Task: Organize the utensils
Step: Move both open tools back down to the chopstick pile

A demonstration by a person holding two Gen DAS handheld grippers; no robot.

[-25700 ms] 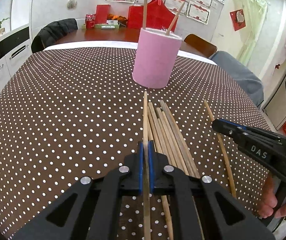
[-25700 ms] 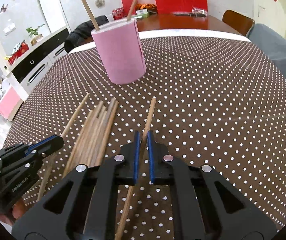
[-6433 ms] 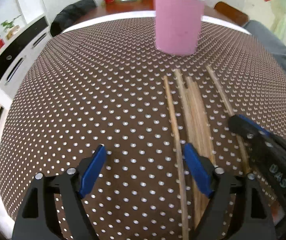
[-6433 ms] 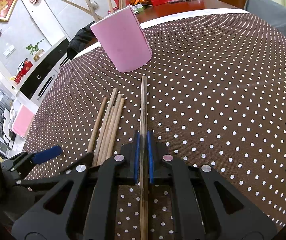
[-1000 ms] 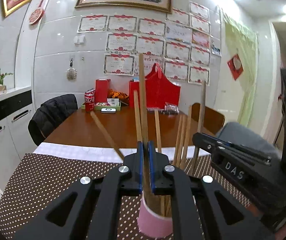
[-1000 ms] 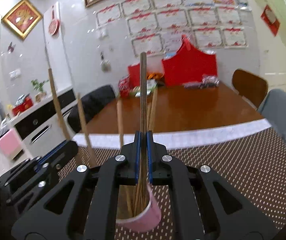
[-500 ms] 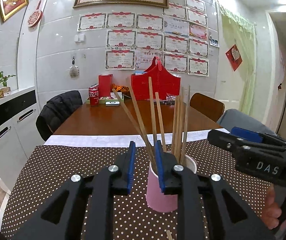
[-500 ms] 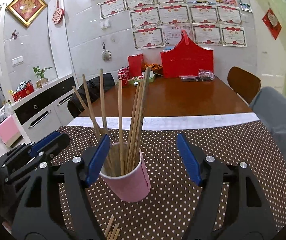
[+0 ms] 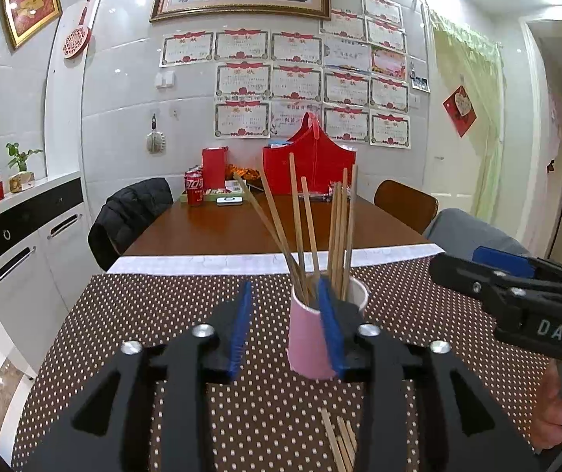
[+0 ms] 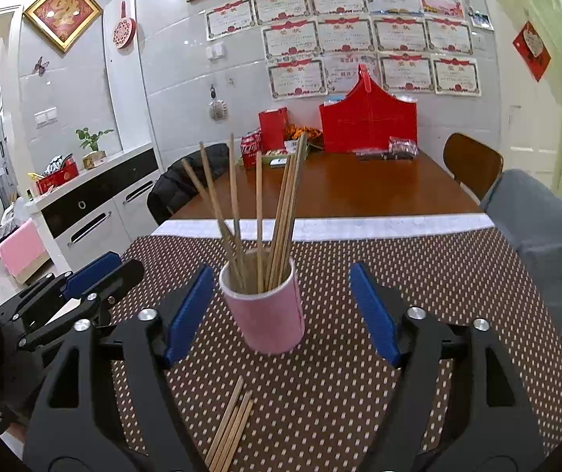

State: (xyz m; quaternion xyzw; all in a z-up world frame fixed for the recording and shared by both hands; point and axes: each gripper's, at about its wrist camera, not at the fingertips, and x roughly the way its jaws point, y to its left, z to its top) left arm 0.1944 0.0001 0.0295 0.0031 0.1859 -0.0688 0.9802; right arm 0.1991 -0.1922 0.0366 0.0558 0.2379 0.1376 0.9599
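Note:
A pink cup [image 9: 309,340] [image 10: 265,314] stands on the dotted tablecloth and holds several upright wooden chopsticks [image 9: 300,232] [image 10: 259,212]. Several more chopsticks [image 9: 340,442] [image 10: 228,428] lie flat on the cloth in front of the cup. My left gripper [image 9: 287,326] is open and empty, just before the cup. My right gripper [image 10: 283,310] is open wide and empty, its jaws either side of the cup but nearer the camera. The right gripper also shows in the left wrist view [image 9: 517,295], and the left gripper in the right wrist view [image 10: 76,295].
The brown dotted tablecloth [image 10: 399,259] covers a round table. Behind it is a wooden table [image 10: 359,185] with a red bag, cans and boxes. A chair [image 10: 472,163] and a grey cushion [image 10: 544,228] are at the right; cabinets [image 10: 96,200] at the left.
Both grippers let go of their chopsticks, which now stand in the cup. Both have opened and drawn back from the cup; the left jaws opened wider in the last half second.

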